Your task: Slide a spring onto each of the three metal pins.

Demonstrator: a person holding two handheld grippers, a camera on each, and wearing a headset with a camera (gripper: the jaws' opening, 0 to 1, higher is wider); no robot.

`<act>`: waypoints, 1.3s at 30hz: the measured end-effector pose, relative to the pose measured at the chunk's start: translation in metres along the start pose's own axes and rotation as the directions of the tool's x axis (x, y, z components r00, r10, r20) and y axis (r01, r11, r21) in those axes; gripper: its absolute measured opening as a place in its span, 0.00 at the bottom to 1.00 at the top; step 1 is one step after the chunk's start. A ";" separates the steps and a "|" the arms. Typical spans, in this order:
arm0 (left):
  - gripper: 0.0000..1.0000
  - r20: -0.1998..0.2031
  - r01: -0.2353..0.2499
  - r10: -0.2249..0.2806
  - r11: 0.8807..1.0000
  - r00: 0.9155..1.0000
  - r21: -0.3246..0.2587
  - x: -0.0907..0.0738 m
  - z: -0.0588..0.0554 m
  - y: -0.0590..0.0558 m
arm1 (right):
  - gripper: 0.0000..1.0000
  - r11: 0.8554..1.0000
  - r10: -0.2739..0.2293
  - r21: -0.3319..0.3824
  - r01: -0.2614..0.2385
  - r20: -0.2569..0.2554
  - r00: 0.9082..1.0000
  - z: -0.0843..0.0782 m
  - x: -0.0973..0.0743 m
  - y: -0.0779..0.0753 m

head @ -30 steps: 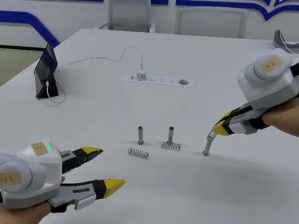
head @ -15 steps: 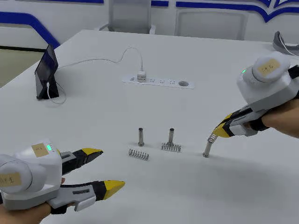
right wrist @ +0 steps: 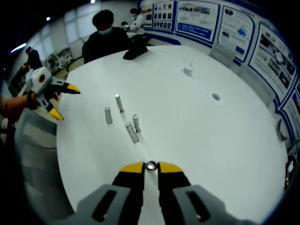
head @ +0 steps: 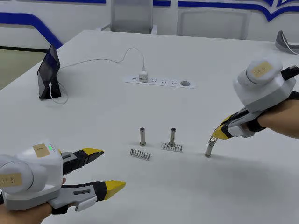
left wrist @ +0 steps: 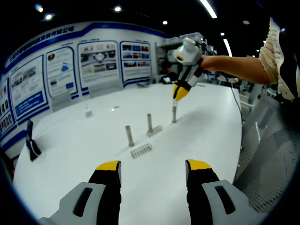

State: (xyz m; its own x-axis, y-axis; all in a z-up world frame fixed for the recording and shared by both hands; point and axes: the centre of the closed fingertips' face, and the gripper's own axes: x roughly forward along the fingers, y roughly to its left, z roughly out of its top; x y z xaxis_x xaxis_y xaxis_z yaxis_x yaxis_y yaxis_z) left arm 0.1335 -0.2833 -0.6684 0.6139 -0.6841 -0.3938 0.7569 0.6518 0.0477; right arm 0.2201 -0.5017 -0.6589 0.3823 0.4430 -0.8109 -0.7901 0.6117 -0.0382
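Observation:
Three metal pins stand upright on the white table: left pin point(head: 142, 136), middle pin point(head: 173, 136), right pin point(head: 209, 148). My right gripper point(head: 218, 134) is shut on a spring point(head: 213, 139) that sits over the top of the right pin; in the right gripper view the spring's round end point(right wrist: 151, 165) shows between the closed tips. Two loose springs lie flat, one point(head: 140, 154) in front of the left pin, the other point(head: 172, 147) at the middle pin's foot. My left gripper point(head: 106, 169) hovers open and empty at the near left, well short of the pins point(left wrist: 149, 123).
A power strip point(head: 161, 82) with a plugged white charger and cable lies farther back. A dark tablet on a stand point(head: 48, 72) is at the far left edge. Chairs stand behind the table. A seated person point(right wrist: 108, 35) is at the table's other side.
My right gripper has tipped and dropped slightly, bringing the held spring lower over the right pin's top. The left gripper and the loose springs stay put.

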 end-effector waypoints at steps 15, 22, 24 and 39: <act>0.56 -0.005 -0.008 0.008 1.000 1.000 -0.003 -0.001 -0.001 -0.001 | 0.12 1.000 0.022 0.015 -0.021 -0.025 0.999 -0.009 0.015 0.001; 0.56 -0.007 -0.008 0.008 1.000 1.000 -0.005 0.000 -0.001 -0.002 | 0.12 0.999 0.030 0.023 -0.029 -0.036 0.999 -0.013 0.021 0.003; 0.56 -0.007 -0.006 0.006 1.000 1.000 -0.005 0.000 -0.002 -0.002 | 0.12 0.999 0.032 0.025 -0.031 -0.039 0.999 -0.014 0.023 0.003; 0.56 -0.006 -0.006 0.006 1.000 1.000 -0.010 0.001 -0.003 -0.002 | 0.12 0.998 0.039 0.043 -0.037 -0.047 0.998 -0.021 0.032 0.005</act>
State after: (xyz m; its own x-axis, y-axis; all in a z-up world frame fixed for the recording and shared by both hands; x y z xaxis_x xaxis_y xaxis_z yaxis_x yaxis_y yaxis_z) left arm 0.1319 -0.2840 -0.6712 0.6171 -0.6784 -0.3988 0.7509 0.6592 0.0405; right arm 0.2182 -0.4985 -0.6971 0.3279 0.4353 -0.8385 -0.7822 0.6227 0.0174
